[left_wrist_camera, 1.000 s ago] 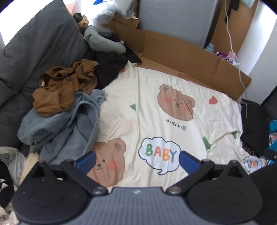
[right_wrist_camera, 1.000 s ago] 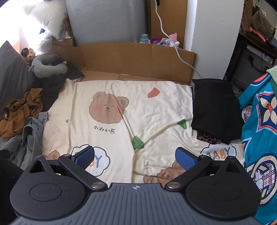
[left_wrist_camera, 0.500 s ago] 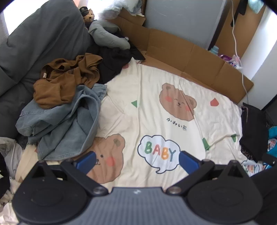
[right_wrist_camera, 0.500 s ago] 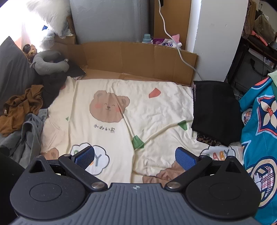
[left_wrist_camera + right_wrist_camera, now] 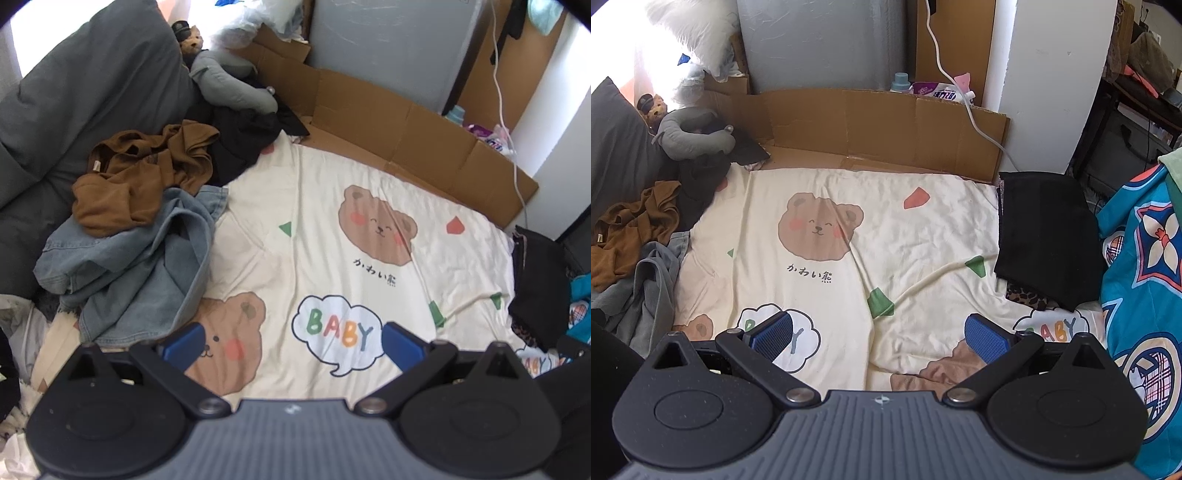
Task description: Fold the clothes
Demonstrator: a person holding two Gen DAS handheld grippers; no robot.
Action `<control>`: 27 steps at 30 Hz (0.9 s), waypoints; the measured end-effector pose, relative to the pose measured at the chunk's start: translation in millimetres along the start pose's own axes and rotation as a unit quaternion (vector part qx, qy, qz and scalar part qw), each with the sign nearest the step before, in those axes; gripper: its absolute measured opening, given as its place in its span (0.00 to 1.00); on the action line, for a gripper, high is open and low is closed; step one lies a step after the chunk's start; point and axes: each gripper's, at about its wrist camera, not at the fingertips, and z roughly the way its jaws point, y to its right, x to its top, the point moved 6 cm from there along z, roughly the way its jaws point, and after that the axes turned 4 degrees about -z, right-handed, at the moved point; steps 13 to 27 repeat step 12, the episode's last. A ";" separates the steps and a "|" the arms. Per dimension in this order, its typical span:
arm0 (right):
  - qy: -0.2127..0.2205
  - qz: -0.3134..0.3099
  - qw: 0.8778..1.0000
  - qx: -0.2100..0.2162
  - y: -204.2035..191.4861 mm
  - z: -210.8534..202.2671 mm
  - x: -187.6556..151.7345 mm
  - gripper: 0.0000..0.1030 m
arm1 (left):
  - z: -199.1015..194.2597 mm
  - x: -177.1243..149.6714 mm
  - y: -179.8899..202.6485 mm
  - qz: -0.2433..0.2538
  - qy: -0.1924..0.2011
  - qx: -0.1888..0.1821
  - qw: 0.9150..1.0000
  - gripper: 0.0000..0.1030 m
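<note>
A heap of crumpled clothes lies on the bed's left side: a brown garment (image 5: 144, 177) on top of a blue denim garment (image 5: 133, 269), with a black garment (image 5: 240, 144) behind them. The same heap shows at the left in the right wrist view, brown garment (image 5: 631, 229) and denim garment (image 5: 650, 288). A folded black garment (image 5: 1041, 229) rests at the right on the cream bear-print sheet (image 5: 849, 280). My left gripper (image 5: 291, 349) hovers open above the sheet, holding nothing. Further right, my right gripper (image 5: 879, 338) is also open and empty.
Cardboard panels (image 5: 879, 125) line the far edge of the bed. A dark grey pillow (image 5: 74, 110) and a grey neck pillow (image 5: 229, 85) sit at the back left. A teal patterned cloth (image 5: 1141, 280) hangs at the right. A white cable (image 5: 960, 88) runs down the wall.
Both grippers have risen and drawn back slightly, so more of the clothes heap and sheet shows. Both stayed open and empty.
</note>
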 end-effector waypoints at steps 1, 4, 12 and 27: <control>0.000 -0.001 1.000 0.000 -0.2 0.5 0.2 0.99 | 0.4 0.0 -0.6 -0.001 -0.001 0.000 1.000 0.99; -0.002 0.002 1.000 0.001 0.9 1.0 0.1 0.99 | 1.0 0.2 -2.5 -0.006 -0.002 0.000 1.000 0.99; -0.003 0.007 1.000 0.000 2.8 1.0 -0.3 0.99 | 2.5 -1.2 0.4 0.000 -0.006 -0.002 1.000 0.99; -0.003 0.007 1.000 0.000 2.8 1.0 -0.3 0.99 | 2.5 -1.2 0.4 0.000 -0.006 -0.002 1.000 0.99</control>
